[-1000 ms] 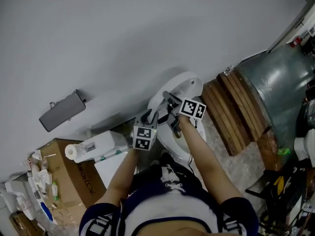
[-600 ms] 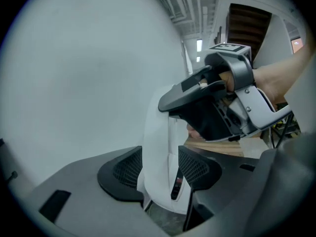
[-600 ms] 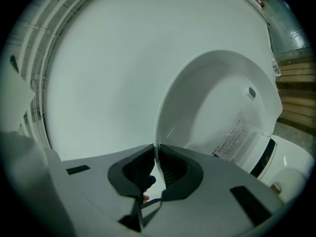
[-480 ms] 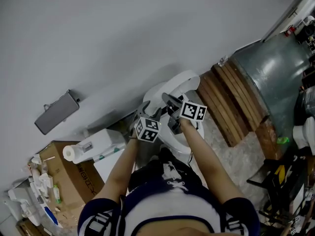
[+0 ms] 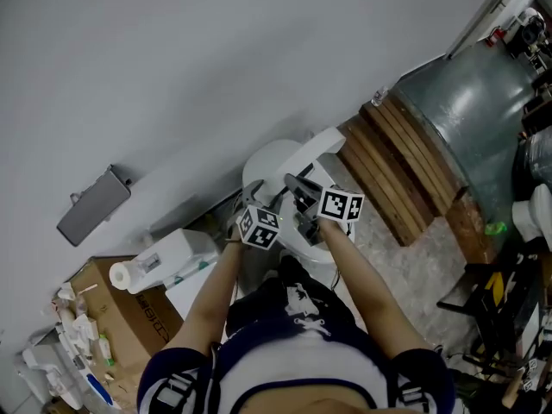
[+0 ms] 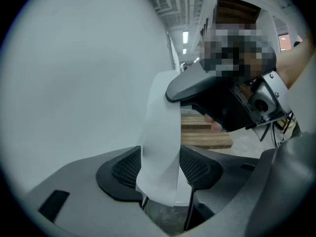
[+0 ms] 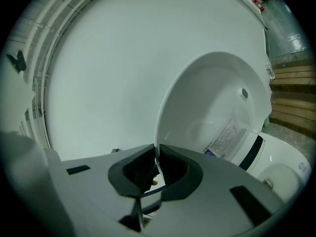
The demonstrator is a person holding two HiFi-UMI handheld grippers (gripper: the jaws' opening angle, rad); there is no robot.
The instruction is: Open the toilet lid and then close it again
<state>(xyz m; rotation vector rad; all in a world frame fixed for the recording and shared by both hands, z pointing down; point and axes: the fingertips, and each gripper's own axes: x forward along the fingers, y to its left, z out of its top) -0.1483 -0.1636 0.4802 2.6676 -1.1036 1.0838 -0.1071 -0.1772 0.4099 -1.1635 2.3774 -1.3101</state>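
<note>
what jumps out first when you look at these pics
The white plastic toilet lid stands raised mid-scene, in front of the pale wall. The right gripper is shut on its rim, while the left gripper, whose jaws have just been opening, straddles the same rim without pressing. To the toilet's right in the head view sit brown wooden slats.
</note>
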